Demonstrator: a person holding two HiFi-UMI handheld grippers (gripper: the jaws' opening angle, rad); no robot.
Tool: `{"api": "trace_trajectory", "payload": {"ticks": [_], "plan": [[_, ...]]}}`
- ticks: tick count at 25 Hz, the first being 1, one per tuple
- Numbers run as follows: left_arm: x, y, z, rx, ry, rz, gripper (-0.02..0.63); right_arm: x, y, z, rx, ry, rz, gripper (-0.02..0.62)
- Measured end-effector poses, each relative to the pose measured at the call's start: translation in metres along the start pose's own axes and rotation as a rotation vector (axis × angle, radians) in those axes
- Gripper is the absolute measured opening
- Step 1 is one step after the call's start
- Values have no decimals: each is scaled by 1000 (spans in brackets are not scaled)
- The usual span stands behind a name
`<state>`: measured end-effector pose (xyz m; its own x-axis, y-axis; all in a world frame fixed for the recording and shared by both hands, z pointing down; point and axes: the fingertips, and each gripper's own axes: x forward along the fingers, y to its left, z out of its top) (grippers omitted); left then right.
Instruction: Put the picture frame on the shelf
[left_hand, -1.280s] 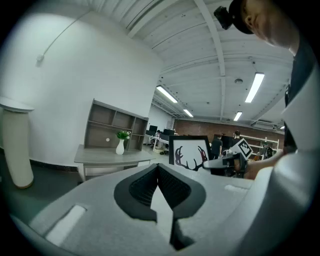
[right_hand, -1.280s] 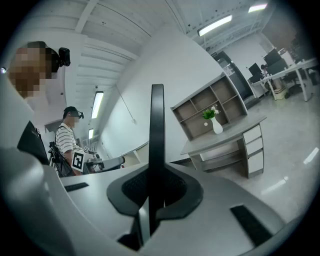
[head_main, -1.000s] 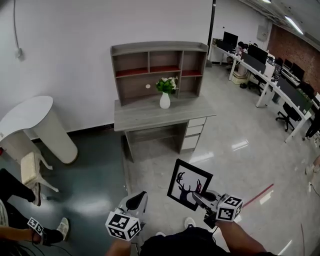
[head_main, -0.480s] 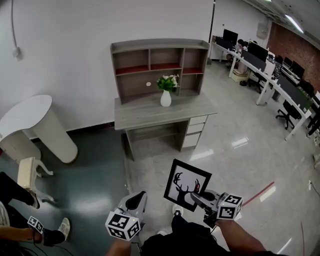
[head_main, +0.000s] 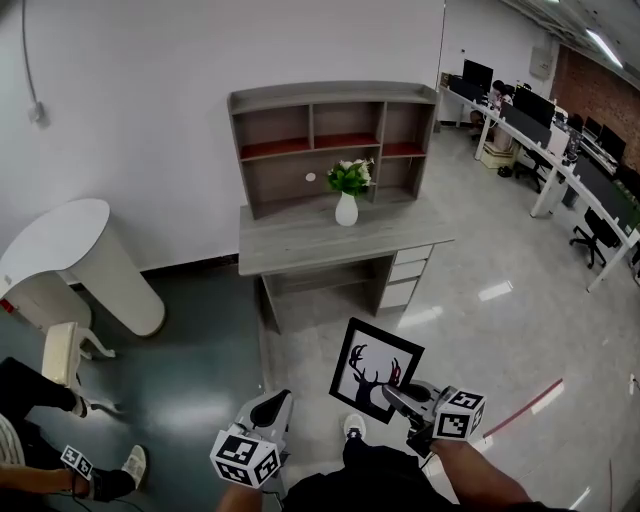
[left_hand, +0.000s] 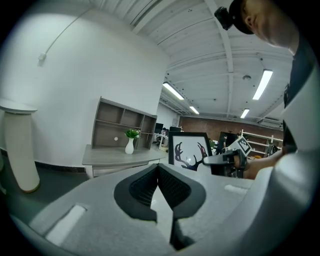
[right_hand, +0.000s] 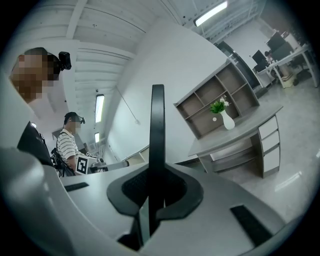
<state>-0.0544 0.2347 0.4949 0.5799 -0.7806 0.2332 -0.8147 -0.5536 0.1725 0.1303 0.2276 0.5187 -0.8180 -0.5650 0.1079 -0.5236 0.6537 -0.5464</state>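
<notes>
My right gripper (head_main: 400, 398) is shut on the lower right edge of a black picture frame (head_main: 375, 368) with a deer-antler print, held upright above the floor. In the right gripper view the frame (right_hand: 157, 135) stands edge-on between the jaws of that gripper (right_hand: 152, 192). My left gripper (head_main: 272, 405) hangs beside it, shut and empty; its jaws meet in its own view (left_hand: 159, 182), where the frame (left_hand: 189, 150) shows to the right. Ahead, a grey shelf unit (head_main: 320, 130) with open cubbies stands on a grey desk (head_main: 400, 225).
A white vase of flowers (head_main: 347, 195) stands on the desk before the shelf. At the left are a white round table (head_main: 70, 240), a pale chair (head_main: 62, 350) and another person's legs (head_main: 40, 395). Office desks (head_main: 560, 150) line the right.
The desk and shelf have shifted slightly right and down in the head view. The frame stays in my right gripper; both grippers keep their places.
</notes>
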Motion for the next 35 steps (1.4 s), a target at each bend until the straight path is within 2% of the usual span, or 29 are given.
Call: {"api": "trace_trajectory", "payload": {"ticks": [9,15,20,26,35], "plan": [[90,43,51,31,-7,37,9,51,-85,77,-39,2,1,38],[147,66,75,20,-4,66,9,78,-135,120,-48,15,29,38],[180,82,81,11,1,103,9,98,-173,136,-43,36,46,38],[202,102,81,-11,29,130,9,118,-197,144,-13,55,59,38],[253,142,88,-31,42,88,9,155,-227,160,-10,65,42,38]]}}
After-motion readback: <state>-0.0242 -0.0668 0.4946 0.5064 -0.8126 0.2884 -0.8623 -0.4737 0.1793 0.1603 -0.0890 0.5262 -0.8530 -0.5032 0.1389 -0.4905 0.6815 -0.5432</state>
